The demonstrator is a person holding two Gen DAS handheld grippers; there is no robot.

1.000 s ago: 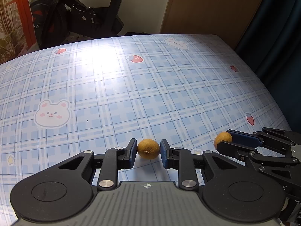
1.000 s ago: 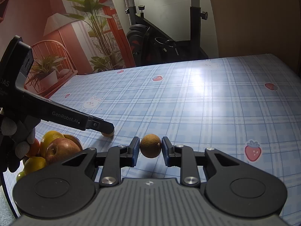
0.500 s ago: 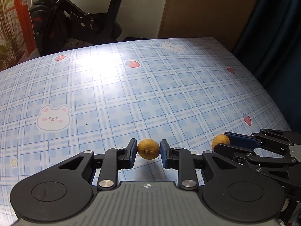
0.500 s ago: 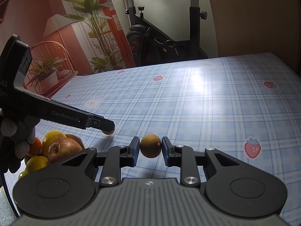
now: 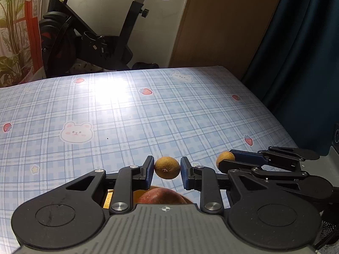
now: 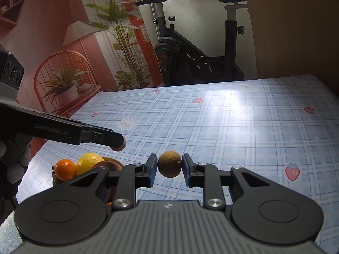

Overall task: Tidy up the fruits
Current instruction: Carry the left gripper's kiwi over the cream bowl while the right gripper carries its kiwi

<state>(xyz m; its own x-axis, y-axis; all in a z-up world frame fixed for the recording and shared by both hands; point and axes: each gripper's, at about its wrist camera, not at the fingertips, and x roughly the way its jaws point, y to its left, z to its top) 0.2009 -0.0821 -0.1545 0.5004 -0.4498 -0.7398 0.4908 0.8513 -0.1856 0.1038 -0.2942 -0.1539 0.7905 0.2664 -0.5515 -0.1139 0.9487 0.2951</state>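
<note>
My left gripper is shut on a small brownish-yellow round fruit, held clear above the table. Just under it a red apple shows over the gripper body. My right gripper is shut on a second small brown round fruit, also lifted; in the left wrist view that fruit shows at the right gripper's tips. In the right wrist view the left gripper's fingers reach in from the left, their fruit just showing. Below them lies a pile with an orange and a lemon.
The table carries a blue plaid cloth with bear and strawberry prints. An exercise bike stands behind its far edge, a dark curtain at the right. A gloved hand holds the left gripper. A plant backdrop is at the left.
Both grippers have risen with their fruits; the left one rose more and pulled back, so the apple now shows beneath it. In the right wrist view the fruit pile sits lower and partly hidden.
</note>
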